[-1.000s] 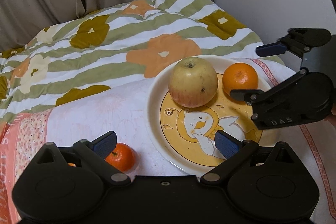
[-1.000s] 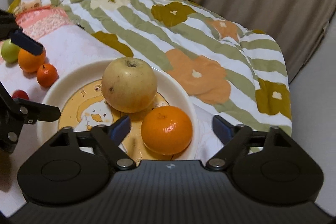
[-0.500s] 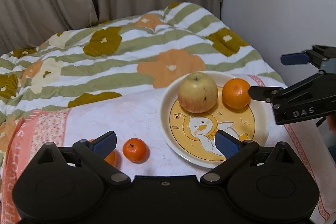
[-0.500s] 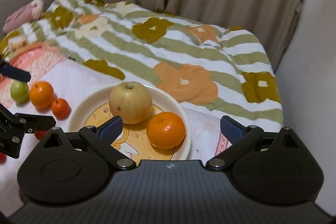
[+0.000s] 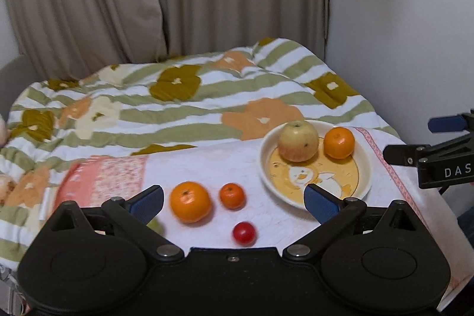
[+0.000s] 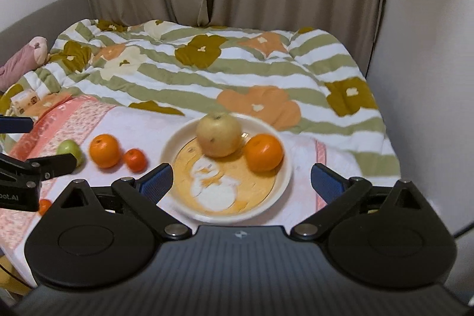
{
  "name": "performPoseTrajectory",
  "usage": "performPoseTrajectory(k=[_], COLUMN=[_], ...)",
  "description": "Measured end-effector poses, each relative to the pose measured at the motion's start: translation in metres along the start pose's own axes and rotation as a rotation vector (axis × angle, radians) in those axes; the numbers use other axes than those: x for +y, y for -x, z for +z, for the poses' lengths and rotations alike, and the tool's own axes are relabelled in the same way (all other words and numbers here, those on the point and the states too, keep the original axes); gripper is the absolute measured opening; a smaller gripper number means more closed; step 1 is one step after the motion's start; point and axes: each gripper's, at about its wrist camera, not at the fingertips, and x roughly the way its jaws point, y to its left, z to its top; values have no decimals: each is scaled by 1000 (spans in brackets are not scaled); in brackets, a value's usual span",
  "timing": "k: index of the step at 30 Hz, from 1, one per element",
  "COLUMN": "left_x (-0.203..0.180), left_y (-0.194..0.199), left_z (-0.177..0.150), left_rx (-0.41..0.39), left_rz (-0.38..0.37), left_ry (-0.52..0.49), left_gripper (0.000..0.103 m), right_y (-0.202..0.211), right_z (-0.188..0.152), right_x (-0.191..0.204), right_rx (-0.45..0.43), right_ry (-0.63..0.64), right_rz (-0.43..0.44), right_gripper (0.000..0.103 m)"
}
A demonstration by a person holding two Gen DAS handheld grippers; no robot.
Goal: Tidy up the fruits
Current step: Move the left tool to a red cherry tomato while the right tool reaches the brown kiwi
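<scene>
Both claws, left (image 5: pixel 234 202) and right (image 6: pixel 241 181), gape empty; loose oranges (image 5: pixel 190 201) may roll off the soft cloth (image 5: pixel 207 165) if nudged.

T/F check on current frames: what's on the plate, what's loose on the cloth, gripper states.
1. The cream cartoon-print plate holds a yellowish apple and a large orange. True.
2. The left gripper grips the small red fruit. False: open, fruit lies loose on the cloth.
3. The right gripper is open and empty. True.
4. The small green fruit sits on the plate. False: it lies off the plate, beside a second large orange.
</scene>
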Motion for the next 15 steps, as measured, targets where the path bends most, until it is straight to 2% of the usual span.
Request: performPoseTrajectory(k=[9, 15], left_x=[36, 56], left_y=[38, 47], left_z=[-46, -78], left_rx=[-13, -2], left_rz=[22, 44], left_ry=[35, 43], left_gripper=[103, 102], right_y=[41, 47], right_z=[-43, -70], right_x=[51, 77], right_rx=[0, 8], right_ry=[-25, -43], right_rz=[18, 26], right_gripper=[103, 103])
